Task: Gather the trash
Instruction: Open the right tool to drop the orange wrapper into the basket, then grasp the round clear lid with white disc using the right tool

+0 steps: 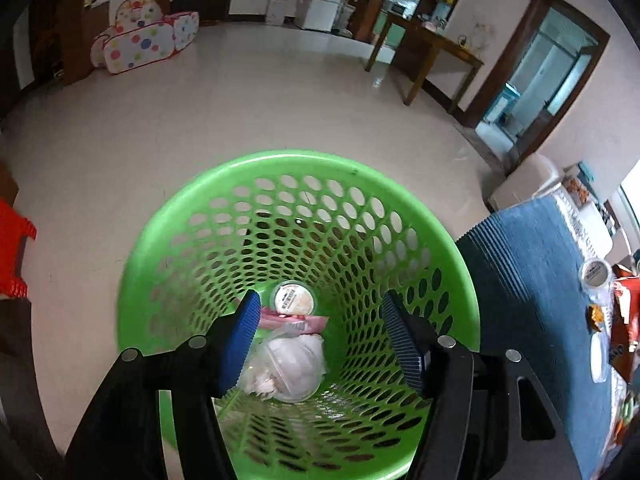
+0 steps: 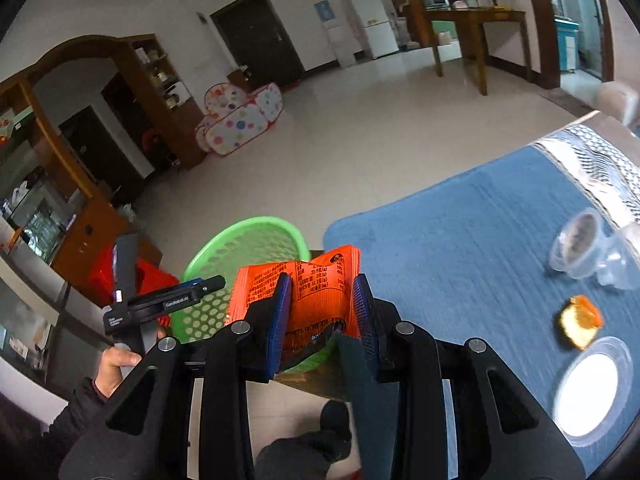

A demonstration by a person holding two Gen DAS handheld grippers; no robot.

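A green perforated basket (image 1: 208, 216) stands on the floor beside a blue-clothed table (image 1: 532, 280). In it lie a round lidded cup (image 1: 293, 299), a pink wrapper (image 1: 304, 323) and a clear cup with white tissue (image 1: 292, 364). My left gripper (image 1: 318, 338) is open and empty, hovering over the basket mouth. My right gripper (image 2: 322, 312) is shut on an orange snack wrapper (image 2: 316, 292), held at the table's edge near the basket (image 2: 256, 240). The left gripper (image 2: 168, 300) also shows there.
On the blue cloth (image 2: 460, 248) lie clear plastic cups (image 2: 580, 248), an orange peel piece (image 2: 580, 320) and a white round lid (image 2: 588, 388). A red stool (image 1: 12, 248) stands left of the basket. A wooden table (image 1: 428, 48) and a dotted play tent (image 1: 144, 36) stand farther off.
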